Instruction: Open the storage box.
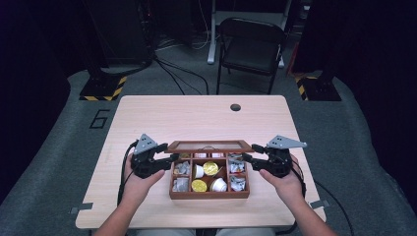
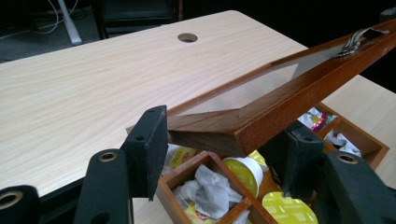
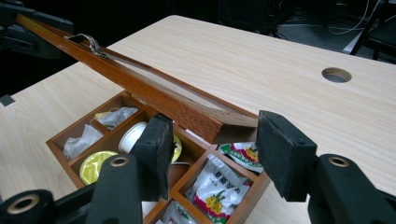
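A wooden compartment box (image 1: pixel 209 195) sits at the near middle of the table. It holds gold-topped capsules (image 1: pixel 211 168), white cups and tea packets (image 3: pixel 212 189). Its glass-paned lid (image 1: pixel 209 146) is raised off the box, hinged along the far side. My left gripper (image 1: pixel 172 158) is at the lid's left end and my right gripper (image 1: pixel 247 157) at its right end. In the left gripper view the lid (image 2: pixel 280 107) has its corner between the parted jaws of the left gripper (image 2: pixel 224 149). Likewise the lid (image 3: pixel 154 93) ends between the right gripper (image 3: pixel 212 149) jaws, with a slight gap at one pad.
The light wooden table (image 1: pixel 147 118) has a round cable hole (image 1: pixel 235 107) near its far edge. A dark folding chair (image 1: pixel 251 46) stands behind the table, with cables on the floor. A metal clasp (image 3: pixel 91 43) sits on the lid's long edge.
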The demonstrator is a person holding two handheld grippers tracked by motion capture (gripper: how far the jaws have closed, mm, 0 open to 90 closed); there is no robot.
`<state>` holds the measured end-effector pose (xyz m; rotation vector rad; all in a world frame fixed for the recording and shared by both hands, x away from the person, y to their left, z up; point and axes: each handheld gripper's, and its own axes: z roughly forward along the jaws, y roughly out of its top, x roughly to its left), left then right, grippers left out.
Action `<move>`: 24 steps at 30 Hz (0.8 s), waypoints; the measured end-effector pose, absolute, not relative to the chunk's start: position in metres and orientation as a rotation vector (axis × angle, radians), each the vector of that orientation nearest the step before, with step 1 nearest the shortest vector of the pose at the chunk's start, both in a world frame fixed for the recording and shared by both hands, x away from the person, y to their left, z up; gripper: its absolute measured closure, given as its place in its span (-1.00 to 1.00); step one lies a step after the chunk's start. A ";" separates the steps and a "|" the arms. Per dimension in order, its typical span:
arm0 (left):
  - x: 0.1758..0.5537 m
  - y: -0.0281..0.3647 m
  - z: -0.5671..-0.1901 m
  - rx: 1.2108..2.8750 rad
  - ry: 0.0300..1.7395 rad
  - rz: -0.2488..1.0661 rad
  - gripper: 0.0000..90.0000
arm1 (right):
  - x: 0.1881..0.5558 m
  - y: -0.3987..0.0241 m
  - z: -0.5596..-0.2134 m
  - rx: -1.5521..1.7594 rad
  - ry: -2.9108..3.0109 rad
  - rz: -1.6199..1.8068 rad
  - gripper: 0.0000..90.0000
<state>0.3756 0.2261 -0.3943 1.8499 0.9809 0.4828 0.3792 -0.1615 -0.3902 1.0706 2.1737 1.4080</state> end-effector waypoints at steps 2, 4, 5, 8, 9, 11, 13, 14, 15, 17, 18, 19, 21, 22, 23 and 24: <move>0.378 0.225 -0.393 1.842 0.988 0.482 -0.08 | 0.382 -0.161 -0.388 1.071 2.171 1.407 0.02; 0.381 0.224 -0.393 1.835 0.995 0.478 -0.11 | 0.385 -0.161 -0.386 1.076 2.169 1.409 0.02; 0.383 0.224 -0.392 1.835 0.996 0.478 -0.12 | 0.386 -0.161 -0.386 1.075 2.169 1.411 0.01; 0.388 0.222 -0.391 1.821 1.007 0.478 -0.14 | 0.391 -0.160 -0.384 1.082 2.163 1.415 -0.01; 0.389 0.222 -0.390 1.825 1.008 0.478 -0.15 | 0.392 -0.159 -0.383 1.082 2.162 1.413 -0.01; 0.392 0.222 -0.389 1.826 1.012 0.480 -0.16 | 0.395 -0.158 -0.382 1.081 2.159 1.411 -0.03; 0.395 0.222 -0.388 1.823 1.014 0.487 -0.16 | 0.398 -0.157 -0.381 1.084 2.150 1.407 -0.03; 0.396 0.221 -0.388 1.820 1.019 0.483 -0.16 | 0.400 -0.157 -0.380 1.078 2.147 1.405 -0.03; 0.397 0.221 -0.388 1.821 1.018 0.483 -0.16 | 0.401 -0.156 -0.379 1.083 2.144 1.400 -0.04; 0.399 0.221 -0.387 1.811 1.022 0.480 -0.17 | 0.404 -0.155 -0.378 1.079 2.143 1.399 -0.04; 0.401 0.222 -0.387 1.807 1.022 0.483 -0.17 | 0.405 -0.155 -0.377 1.071 2.142 1.398 -0.04; 0.402 0.222 -0.387 1.805 1.023 0.480 -0.17 | 0.406 -0.155 -0.376 1.074 2.142 1.398 -0.04; 0.405 0.223 -0.386 1.794 1.025 0.465 -0.18 | 0.409 -0.155 -0.375 1.074 2.143 1.397 -0.04; 0.407 0.223 -0.386 1.792 1.026 0.461 -0.18 | 0.409 -0.155 -0.374 1.077 2.143 1.395 -0.04; 0.407 0.223 -0.386 1.790 1.030 0.457 -0.18 | 0.410 -0.155 -0.374 1.078 2.143 1.396 -0.04; 0.409 0.223 -0.386 1.788 1.032 0.453 -0.18 | 0.411 -0.155 -0.373 1.079 2.143 1.396 -0.04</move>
